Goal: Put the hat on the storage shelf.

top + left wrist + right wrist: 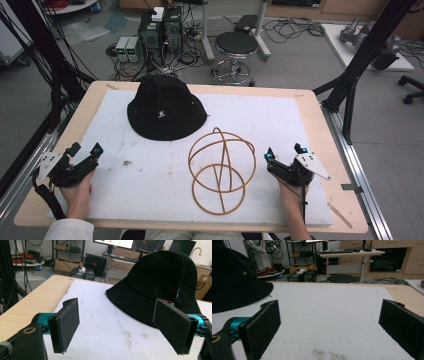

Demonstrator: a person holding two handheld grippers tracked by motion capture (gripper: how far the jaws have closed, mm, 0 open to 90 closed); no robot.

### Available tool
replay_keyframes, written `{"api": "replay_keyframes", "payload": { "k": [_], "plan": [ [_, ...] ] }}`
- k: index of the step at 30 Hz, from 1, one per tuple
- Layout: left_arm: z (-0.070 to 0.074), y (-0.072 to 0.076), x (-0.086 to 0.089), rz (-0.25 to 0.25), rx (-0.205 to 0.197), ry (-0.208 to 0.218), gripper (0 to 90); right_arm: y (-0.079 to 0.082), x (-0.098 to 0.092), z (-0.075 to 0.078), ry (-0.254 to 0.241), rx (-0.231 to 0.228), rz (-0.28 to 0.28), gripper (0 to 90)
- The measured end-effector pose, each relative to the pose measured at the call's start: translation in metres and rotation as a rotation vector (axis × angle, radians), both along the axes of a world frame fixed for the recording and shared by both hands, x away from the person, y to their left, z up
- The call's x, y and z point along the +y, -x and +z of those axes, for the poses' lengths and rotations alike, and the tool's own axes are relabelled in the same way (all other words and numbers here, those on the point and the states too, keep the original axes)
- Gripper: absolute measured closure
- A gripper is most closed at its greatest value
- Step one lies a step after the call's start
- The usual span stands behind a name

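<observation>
Hat [166,107] lies far left, wire stand [221,170] near. Both grippers, left [85,155] and right [284,155], are wide and empty; probably grasp the brim gently.

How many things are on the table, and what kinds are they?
Black hat: 1
Wooden ring stand: 1
Hand-held tool: 2, left tool and right tool
Total: 4
</observation>
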State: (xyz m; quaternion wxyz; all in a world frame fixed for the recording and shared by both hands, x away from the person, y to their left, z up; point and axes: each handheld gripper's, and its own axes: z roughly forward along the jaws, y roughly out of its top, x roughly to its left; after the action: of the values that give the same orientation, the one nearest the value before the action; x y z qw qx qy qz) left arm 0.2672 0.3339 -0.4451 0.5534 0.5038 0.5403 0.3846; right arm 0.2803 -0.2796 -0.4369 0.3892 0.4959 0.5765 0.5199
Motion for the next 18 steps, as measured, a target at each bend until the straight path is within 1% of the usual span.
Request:
{"api": "replay_keyframes", "payload": {
  "k": [4, 6, 14, 18],
  "plan": [
    [-0.0002, -0.0001, -0.0002, 0.0, 0.002, 0.002, 21.2, 0.0005, 0.0, 0.0002, -0.007, 0.004, 0.004, 3.1],
    [-0.0007, -0.0006, 0.0003, -0.002, 0.011, 0.004, 21.2, 0.0006, 0.0, 0.0002, -0.006, 0.003, 0.006, 3.1],
    [-0.001, -0.0005, 0.001, 0.004, 0.009, 0.005, 21.2, 0.0002, 0.0001, 0.0, -0.005, 0.002, 0.005, 3.1],
    [-0.0015, -0.0005, 0.0023, 0.005, 0.01, 0.023, 21.2, 0.0007, -0.0001, 0.0002, -0.006, 0.004, 0.005, 3.1]
  ]
}}
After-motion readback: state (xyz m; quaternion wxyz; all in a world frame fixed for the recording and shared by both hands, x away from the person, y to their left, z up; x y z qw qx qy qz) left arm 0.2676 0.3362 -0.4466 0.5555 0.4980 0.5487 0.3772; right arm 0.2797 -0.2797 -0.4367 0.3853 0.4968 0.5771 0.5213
